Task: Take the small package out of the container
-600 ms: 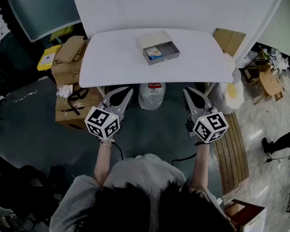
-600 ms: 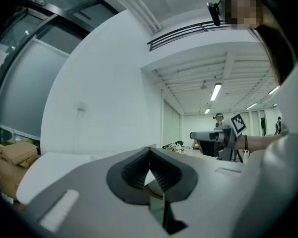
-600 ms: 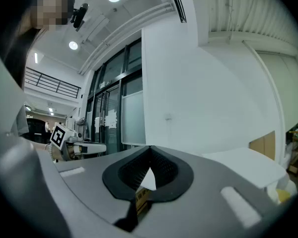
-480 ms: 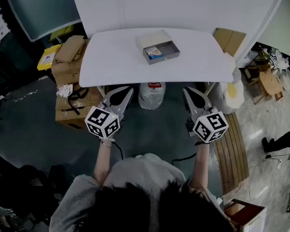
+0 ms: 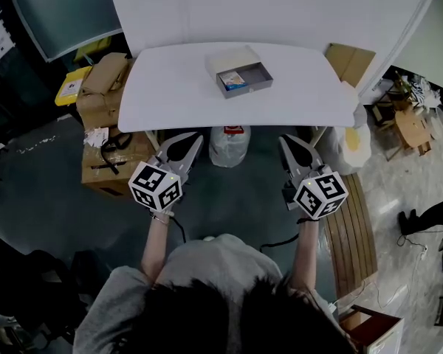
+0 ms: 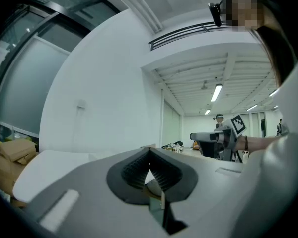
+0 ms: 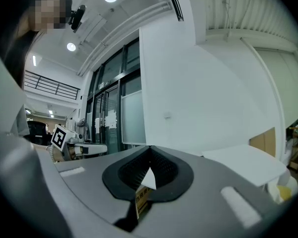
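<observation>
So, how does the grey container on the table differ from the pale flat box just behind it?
The grey container is open and holds the small package; the pale box shows only a plain top. The container is dark grey, the box off-white. The container lies nearer the person, the box behind it. Both are flat, rectangular and lie at the same angle on the white table.

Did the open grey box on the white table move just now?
No. The open grey box keeps its place near the far edge of the white table. Both slid slightly left together in the head view, so only the camera shifted.
</observation>
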The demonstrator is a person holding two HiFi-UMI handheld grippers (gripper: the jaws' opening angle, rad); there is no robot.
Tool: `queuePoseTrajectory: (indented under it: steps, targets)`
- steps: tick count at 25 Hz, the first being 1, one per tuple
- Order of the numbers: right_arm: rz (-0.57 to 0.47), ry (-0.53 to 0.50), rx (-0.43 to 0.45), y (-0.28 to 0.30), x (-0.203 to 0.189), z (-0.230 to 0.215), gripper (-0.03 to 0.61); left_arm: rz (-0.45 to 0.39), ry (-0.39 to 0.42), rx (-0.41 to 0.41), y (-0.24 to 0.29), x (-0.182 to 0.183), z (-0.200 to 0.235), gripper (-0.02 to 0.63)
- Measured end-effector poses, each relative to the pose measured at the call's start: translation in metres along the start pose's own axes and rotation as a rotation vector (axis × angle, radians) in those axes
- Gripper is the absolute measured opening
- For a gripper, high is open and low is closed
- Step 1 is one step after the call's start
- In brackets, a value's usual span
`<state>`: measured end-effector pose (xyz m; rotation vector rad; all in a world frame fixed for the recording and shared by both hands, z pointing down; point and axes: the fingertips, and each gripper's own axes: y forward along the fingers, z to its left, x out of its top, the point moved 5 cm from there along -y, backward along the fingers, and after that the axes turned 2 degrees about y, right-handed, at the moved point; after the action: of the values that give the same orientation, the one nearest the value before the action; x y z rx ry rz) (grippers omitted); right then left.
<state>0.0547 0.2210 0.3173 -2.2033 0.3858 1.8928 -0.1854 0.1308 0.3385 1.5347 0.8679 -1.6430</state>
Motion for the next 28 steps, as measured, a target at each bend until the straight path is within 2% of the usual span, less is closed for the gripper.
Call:
queuePoseTrajectory:
  steps: [16, 24, 28]
  targets:
    - [0.013, 0.053, 0.023, 0.002, -0.008, -0.024, 0.012, 0.021, -0.022, 0.008, 0.024, -0.012, -0.020, -0.006]
    - [0.031, 0.093, 0.013, 0.018, -0.017, -0.047, 0.012, 0.042, -0.043, 0.023, 0.043, -0.018, -0.009, -0.006]
    - [0.004, 0.144, 0.024, 0.028, -0.014, -0.058, 0.012, 0.053, -0.052, 0.015, 0.056, -0.022, -0.004, -0.006]
